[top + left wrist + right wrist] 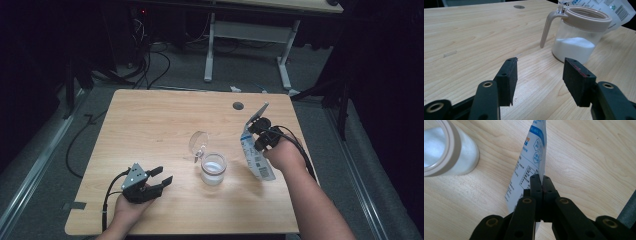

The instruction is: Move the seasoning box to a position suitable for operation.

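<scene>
Wooden table (150,125), glass jar (213,170) with white powder at centre, lid flipped up. Right gripper (260,132) has its jaws pressed together on the edge of a white printed pouch (257,157), holding it upright just beside the jar, probably ready for pouring or just lifted clear. Left gripper (165,177) rests low, jaws spread and empty, jar ahead of it, likely waiting to steady it.

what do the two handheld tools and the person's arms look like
Both tools are black, with two flat blocky jaws on hinged links fixed by brass-coloured rivets. The left tool carries a grey three-cornered plate on top and trails a black cable; the right tool trails a black cable too. Both forearms are bare, with no sleeves showing.
</scene>
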Motion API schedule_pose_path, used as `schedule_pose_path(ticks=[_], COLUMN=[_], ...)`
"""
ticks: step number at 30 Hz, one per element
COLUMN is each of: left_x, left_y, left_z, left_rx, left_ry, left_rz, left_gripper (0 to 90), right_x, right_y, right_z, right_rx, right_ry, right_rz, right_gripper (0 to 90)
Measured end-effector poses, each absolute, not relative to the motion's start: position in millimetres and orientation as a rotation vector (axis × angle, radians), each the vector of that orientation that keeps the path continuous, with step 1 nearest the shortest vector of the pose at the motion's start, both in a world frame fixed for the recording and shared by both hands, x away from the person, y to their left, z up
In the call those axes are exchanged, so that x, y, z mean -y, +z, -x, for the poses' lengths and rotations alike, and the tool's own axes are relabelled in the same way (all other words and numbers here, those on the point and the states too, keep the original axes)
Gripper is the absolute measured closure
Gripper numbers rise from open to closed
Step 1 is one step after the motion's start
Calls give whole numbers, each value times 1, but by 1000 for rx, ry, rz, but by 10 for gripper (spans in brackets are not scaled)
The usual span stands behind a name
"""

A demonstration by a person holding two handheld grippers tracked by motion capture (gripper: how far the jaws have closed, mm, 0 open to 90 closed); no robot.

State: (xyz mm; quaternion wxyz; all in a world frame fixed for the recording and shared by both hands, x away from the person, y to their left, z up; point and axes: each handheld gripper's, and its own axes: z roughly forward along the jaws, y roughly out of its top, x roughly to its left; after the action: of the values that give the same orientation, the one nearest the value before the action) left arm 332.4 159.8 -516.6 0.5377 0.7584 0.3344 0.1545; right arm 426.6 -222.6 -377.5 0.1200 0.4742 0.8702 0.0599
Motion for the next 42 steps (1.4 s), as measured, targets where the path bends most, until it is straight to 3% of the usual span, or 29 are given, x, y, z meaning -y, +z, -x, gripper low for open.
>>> schedule_pose_path(ticks=[11,42], left_x=[-163,-195], left_y=[-517,-514], left_z=[-333,-349], left_rx=[-806,-880], left_ry=[369,415], left_rz=[-1796,-1753], left_gripper=[457,449], right_x=[227,259], right_y=[-388,-405], right_z=[-432,-369], right_rx=[-2543,-2196], right_ry=[118,739], right_rz=[-1398,-1335], right_gripper=[900,900])
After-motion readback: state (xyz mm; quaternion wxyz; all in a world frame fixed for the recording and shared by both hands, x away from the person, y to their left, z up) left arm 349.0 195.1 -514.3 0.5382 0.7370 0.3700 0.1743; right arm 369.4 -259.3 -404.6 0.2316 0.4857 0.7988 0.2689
